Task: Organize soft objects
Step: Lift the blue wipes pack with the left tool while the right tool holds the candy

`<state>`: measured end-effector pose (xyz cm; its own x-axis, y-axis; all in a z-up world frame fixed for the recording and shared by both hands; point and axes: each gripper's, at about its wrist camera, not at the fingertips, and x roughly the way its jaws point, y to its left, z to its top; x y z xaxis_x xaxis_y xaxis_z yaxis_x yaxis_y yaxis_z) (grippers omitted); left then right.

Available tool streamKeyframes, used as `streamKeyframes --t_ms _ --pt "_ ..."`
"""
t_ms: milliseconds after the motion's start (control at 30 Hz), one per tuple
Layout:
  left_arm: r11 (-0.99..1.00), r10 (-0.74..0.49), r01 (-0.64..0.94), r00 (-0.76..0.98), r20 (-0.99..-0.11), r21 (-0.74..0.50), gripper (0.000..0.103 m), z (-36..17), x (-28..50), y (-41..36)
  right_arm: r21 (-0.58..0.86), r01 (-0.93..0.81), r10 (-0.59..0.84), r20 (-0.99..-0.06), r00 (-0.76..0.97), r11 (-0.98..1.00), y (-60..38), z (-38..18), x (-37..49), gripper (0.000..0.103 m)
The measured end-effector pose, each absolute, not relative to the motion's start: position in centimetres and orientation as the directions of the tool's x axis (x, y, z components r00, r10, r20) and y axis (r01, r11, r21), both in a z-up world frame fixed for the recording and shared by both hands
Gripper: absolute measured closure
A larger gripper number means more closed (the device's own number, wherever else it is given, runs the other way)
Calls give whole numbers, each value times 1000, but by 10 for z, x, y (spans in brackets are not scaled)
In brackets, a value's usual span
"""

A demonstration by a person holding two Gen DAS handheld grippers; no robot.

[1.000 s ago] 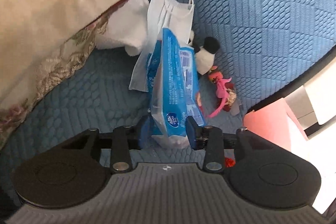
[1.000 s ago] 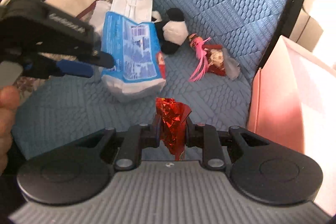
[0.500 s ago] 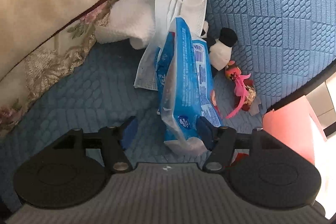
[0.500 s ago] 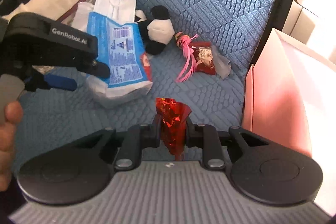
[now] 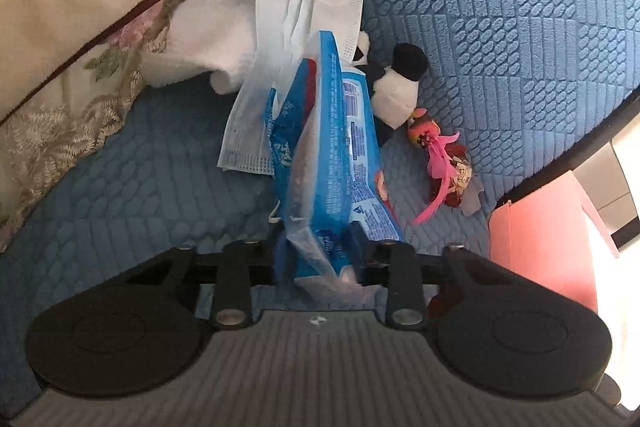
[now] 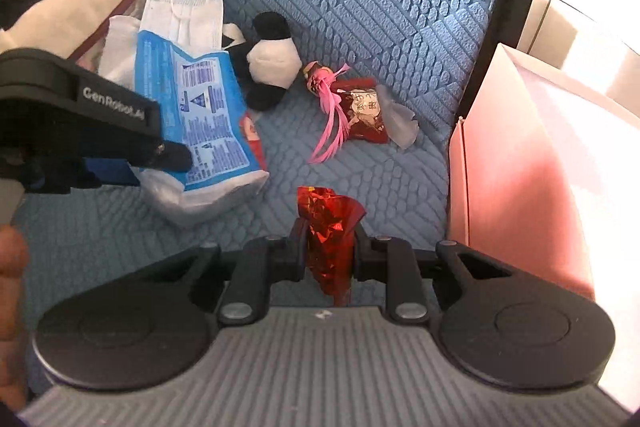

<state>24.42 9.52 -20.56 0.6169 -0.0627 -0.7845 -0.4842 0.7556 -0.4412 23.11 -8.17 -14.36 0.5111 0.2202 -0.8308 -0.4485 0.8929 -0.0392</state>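
My left gripper is shut on a blue tissue pack, which stands on edge on the blue quilted seat. The pack and the left gripper also show in the right wrist view. My right gripper is shut on a crumpled red foil wrapper. Behind the pack lie a white face mask, a white cloth, a panda plush and a small doll with pink hair. The panda and the doll lie ahead of my right gripper.
A cream floral cushion lies at the left. A pink box stands against the seat's right edge, past the black rim.
My left gripper was shut on the tissue pack, opened half a second ago, and has shut on it again lower down. The right gripper keeps hold of the red wrapper.
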Motion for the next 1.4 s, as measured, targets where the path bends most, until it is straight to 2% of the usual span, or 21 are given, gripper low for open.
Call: streamKeyframes --t_ms 133,367,533,800,1033,1400 --pt "762 -72 -467 627 -776 -448 89 -200 239 95 -41 -440 222 -821 527 897 -83 -142 230 79" --pt "797 -78 -425 632 -771 -430 93 -186 220 85 -56 -430 216 -803 556 901 -88 -134 222 79" --pt "837 -75 -379 635 -769 -395 94 -173 201 72 -58 -425 216 -794 568 904 -94 -126 210 79" --pt "858 -120 -309 657 -744 -411 94 -152 172 60 -34 -417 231 -790 568 908 -105 -113 192 79" --pt "871 -111 -293 664 -740 -394 94 -140 142 53 7 -393 248 -787 565 919 -116 -103 178 79" --pt "891 -105 -292 615 -782 -348 94 -153 121 36 14 -378 244 -786 568 926 -124 -95 156 79"
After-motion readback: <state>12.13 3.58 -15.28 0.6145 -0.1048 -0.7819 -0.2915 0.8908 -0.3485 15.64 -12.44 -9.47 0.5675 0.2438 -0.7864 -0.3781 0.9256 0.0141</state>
